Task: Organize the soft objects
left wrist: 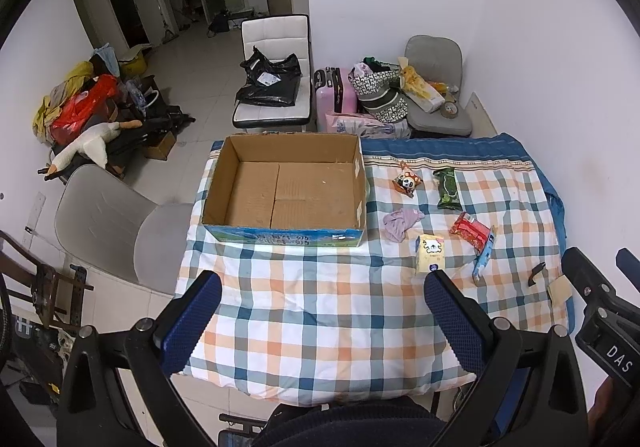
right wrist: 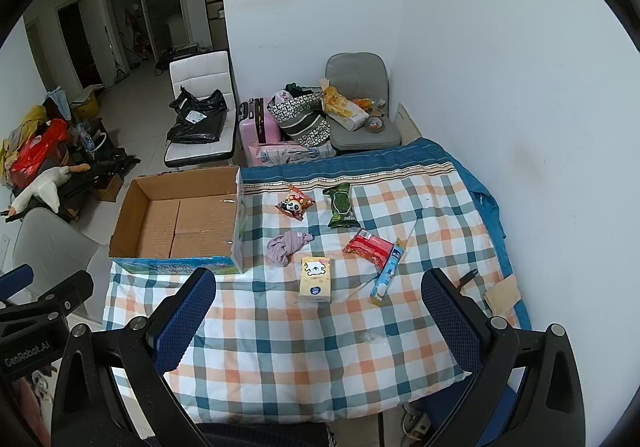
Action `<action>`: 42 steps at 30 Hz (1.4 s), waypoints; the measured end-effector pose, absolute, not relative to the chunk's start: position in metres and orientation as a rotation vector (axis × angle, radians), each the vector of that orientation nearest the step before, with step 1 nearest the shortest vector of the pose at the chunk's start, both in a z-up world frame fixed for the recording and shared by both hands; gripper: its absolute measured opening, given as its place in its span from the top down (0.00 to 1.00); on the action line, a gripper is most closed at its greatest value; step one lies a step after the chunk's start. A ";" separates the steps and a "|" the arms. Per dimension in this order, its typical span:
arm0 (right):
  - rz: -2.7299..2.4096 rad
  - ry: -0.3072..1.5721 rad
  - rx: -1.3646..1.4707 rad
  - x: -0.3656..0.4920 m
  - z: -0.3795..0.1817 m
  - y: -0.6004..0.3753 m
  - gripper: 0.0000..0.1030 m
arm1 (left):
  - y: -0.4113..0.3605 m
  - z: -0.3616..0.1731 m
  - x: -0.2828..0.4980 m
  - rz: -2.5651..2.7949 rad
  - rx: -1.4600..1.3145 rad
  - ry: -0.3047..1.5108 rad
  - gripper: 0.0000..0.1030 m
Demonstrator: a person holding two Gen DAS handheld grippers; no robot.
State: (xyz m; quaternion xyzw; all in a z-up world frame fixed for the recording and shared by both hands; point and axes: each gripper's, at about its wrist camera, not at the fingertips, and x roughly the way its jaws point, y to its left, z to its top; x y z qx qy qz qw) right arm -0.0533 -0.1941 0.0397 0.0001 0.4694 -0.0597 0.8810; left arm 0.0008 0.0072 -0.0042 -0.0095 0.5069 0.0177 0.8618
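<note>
An empty open cardboard box stands at the left of the checked cloth. To its right lie a panda snack bag, a green wipes pack, a crumpled lilac cloth, a yellow tissue pack, a red packet and a blue tube. My left gripper is open and empty above the near cloth. My right gripper is open and empty, above the tissue pack.
The checked cloth covers the table, with a blue blanket edge at the back. A black clip and a brown card lie at the right. Chairs, a pink suitcase and bags stand around.
</note>
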 end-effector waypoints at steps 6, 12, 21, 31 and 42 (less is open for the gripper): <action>-0.125 0.976 0.002 -0.055 0.040 -0.196 0.00 | 0.008 -0.005 0.003 0.036 -0.022 1.063 0.00; -0.125 0.970 0.001 -0.053 0.039 -0.193 0.00 | 0.007 -0.004 0.006 0.042 -0.017 1.059 0.00; -0.125 0.967 0.000 -0.052 0.041 -0.191 0.00 | 0.009 0.004 0.011 0.052 -0.013 1.040 0.00; -0.123 0.963 0.004 -0.054 0.042 -0.193 0.00 | 0.009 0.005 0.011 0.056 -0.012 1.035 0.00; -0.122 0.960 0.004 -0.056 0.043 -0.193 0.00 | 0.011 0.007 0.007 0.059 -0.011 1.023 0.00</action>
